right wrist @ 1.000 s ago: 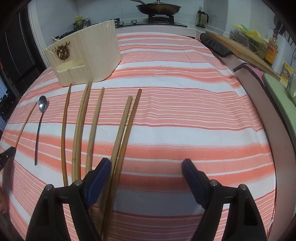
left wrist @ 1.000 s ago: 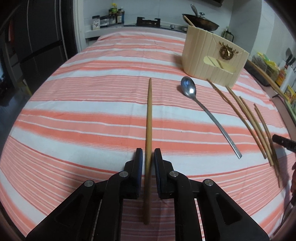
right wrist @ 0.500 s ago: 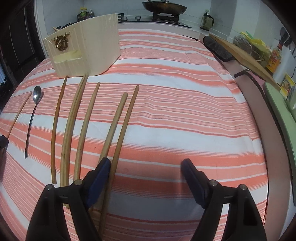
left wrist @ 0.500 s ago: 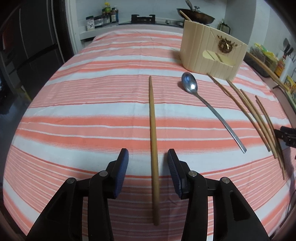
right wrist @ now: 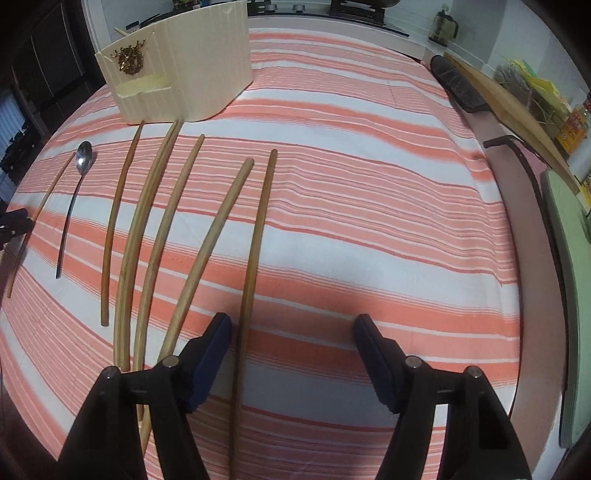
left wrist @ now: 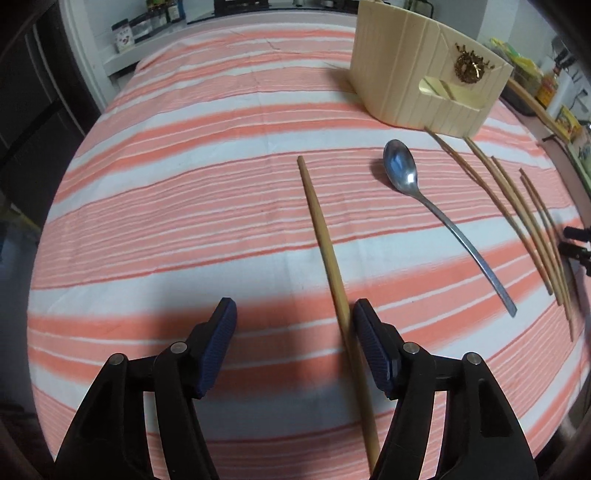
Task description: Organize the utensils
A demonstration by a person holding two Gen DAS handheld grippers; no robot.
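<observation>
A single wooden chopstick (left wrist: 325, 236) lies flat on the striped cloth. It runs between the jaws of my left gripper (left wrist: 295, 310), close to the right finger; the jaws are opening and the pads do not press it. To its right lie a metal spoon (left wrist: 400, 166) and several more chopsticks (left wrist: 517, 206). A cream utensil holder (left wrist: 399, 74) stands behind them. My right gripper (right wrist: 293, 325) hovers over the rightmost chopstick (right wrist: 258, 229), which passes just inside its left finger. These jaws are closing and do not touch the stick.
A long wooden board (right wrist: 509, 107) and a dark pad (right wrist: 458, 85) lie along the table's right edge, with a green mat (right wrist: 572, 295) beyond. Jars (left wrist: 147, 22) and a stove line the far counter. My left gripper's tip (right wrist: 14, 221) shows beside the spoon (right wrist: 83, 158).
My left gripper let go of the single chopstick, spread its jaws and slid left. My right gripper's jaws narrowed a little, and the rightmost chopstick now lies between them.
</observation>
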